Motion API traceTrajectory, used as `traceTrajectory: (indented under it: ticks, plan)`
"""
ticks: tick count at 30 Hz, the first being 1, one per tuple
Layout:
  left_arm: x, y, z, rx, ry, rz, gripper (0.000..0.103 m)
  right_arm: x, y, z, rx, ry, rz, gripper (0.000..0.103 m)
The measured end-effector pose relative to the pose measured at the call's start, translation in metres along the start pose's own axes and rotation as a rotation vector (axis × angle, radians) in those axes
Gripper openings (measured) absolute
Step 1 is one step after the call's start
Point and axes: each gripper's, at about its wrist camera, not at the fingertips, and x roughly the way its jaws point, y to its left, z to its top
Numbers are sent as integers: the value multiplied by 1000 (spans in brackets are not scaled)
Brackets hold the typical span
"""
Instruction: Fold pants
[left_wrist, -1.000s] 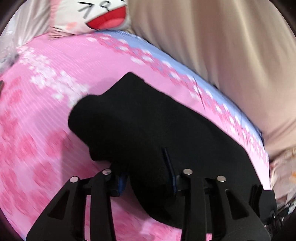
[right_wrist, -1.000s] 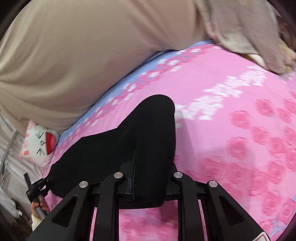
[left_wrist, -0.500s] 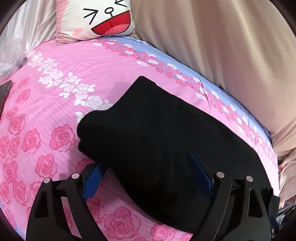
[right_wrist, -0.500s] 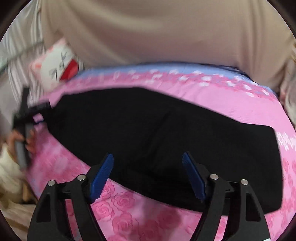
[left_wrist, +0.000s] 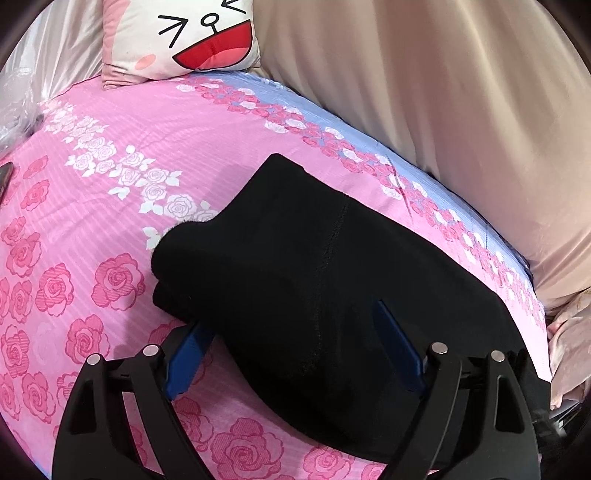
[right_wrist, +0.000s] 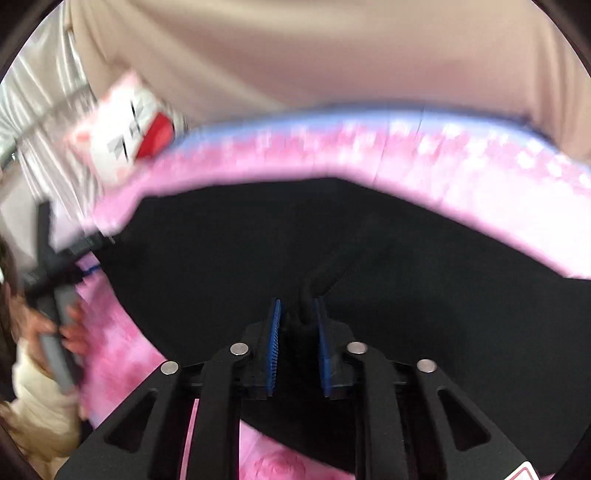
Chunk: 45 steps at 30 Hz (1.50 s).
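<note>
The right hand-held gripper (right_wrist: 297, 314), spread half a second ago, now pinches a raised ridge of the black pants (right_wrist: 369, 251) at lower centre. The left hand-held gripper (left_wrist: 295, 343) stays spread over the folded pants (left_wrist: 314, 266), which lie across the pink bed (left_wrist: 110, 206).

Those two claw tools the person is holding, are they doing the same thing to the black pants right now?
No. The left gripper has its blue pads spread wide, straddling the edge of the black pants without pinching them. The right gripper has its pads nearly together, with a ridge of the pants' cloth pinched between them. The left view is sharp, the right view blurred. Both are black with blue pads and sit over the pants on the pink rose bedsheet.
</note>
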Motion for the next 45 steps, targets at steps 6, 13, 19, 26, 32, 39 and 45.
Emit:
traceTrajectory:
  ticks: [6,13,19,26,32,39,45]
  plan:
    - [-6,-1,3,-9,-5,-12,62,-80,-17,2,77,-218,7,67]
    - [-48,-88,16,254,-111,-127,11,-134,-89,-25,270,-324,-153,71]
    - [-101,-240,-43,601,-62,-536,7,-142,-122,-45,394,-342,-139,71]
    - [-85,-259,-86,611,4,-483,88,-126,-109,-47,327,-259,-108,72]
    - [-82,-144,-31,362,-96,-172,89,-65,-9,2,10,-125,41,82]
    - [-99,2,8,100,-185,221,91,29,123,55,-240,11,242,82]
    - [-118,71,22,8,-232,326,91,113,200,76,-265,208,389,79]
